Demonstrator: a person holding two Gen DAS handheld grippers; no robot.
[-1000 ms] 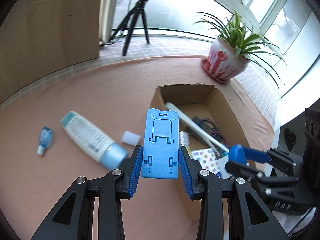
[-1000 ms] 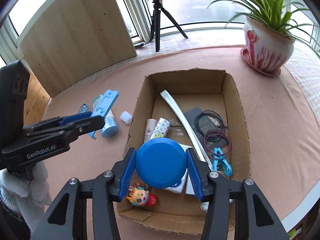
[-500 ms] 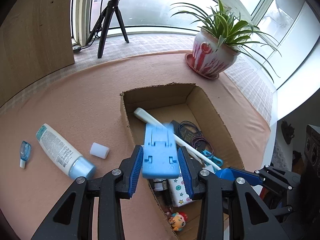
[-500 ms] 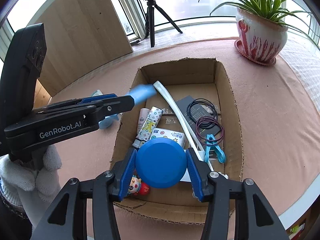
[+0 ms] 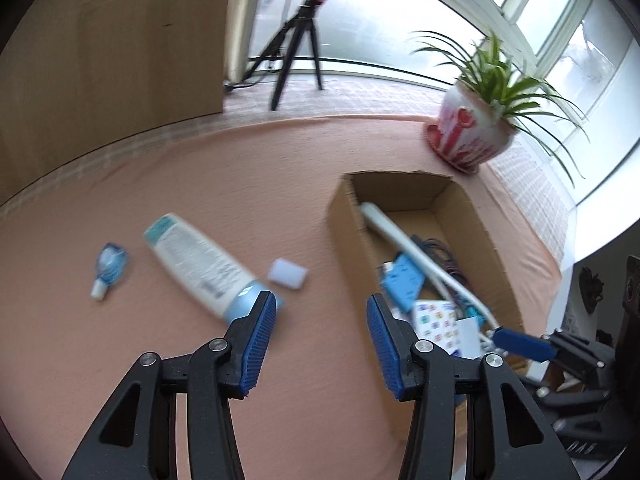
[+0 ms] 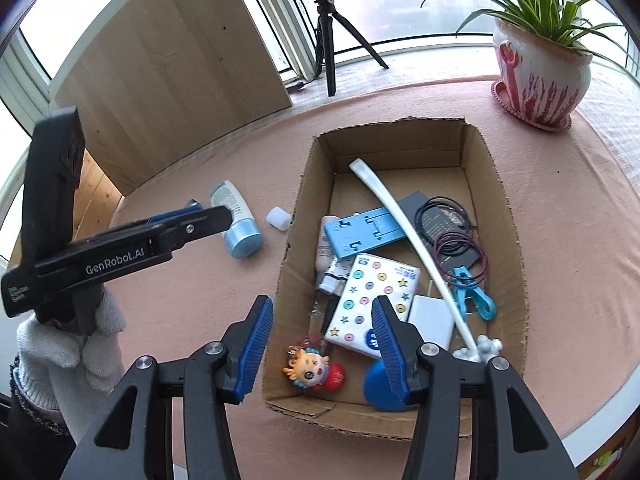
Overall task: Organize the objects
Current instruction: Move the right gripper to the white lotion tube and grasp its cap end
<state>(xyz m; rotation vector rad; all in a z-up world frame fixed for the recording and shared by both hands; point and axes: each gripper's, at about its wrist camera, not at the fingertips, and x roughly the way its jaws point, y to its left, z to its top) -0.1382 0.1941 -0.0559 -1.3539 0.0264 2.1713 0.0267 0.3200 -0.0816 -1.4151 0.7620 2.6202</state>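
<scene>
Pink, felt-like cloth (image 5: 240, 168) covers the table by the window, with a spider plant in a red-and-white pot (image 6: 540, 76) at the far corner and a tripod behind. On it sits an open cardboard box (image 6: 508, 208) with rough-cut edges, already well filled: a flat blue plastic stand (image 6: 362, 232) lying across a patterned tube, a long white curved stick, dark hair rings on a black card, a turquoise peg, a star-printed packet, a little cartoon figure and a round blue lid (image 6: 380, 388) at the near end.

Both claws are empty. The left gripper (image 5: 322, 332) hangs with its ribbed blue pads spread wide over the cloth, just beside the box's left wall. The right gripper (image 6: 322, 344) is spread too, above the near end of the box, with the lid lying under its right finger.

My guess is that the sorting is mostly done — three things remain out on the cloth, left of the box: a smooth white lotion tube (image 5: 200, 260) with a pale blue cap, a small translucent cap-like block (image 5: 287, 274) just beside it, and a small blue teardrop-shaped dispenser (image 5: 108, 270) farther left. The tube looks slick and rounded — likeliest to roll when pinched.
</scene>
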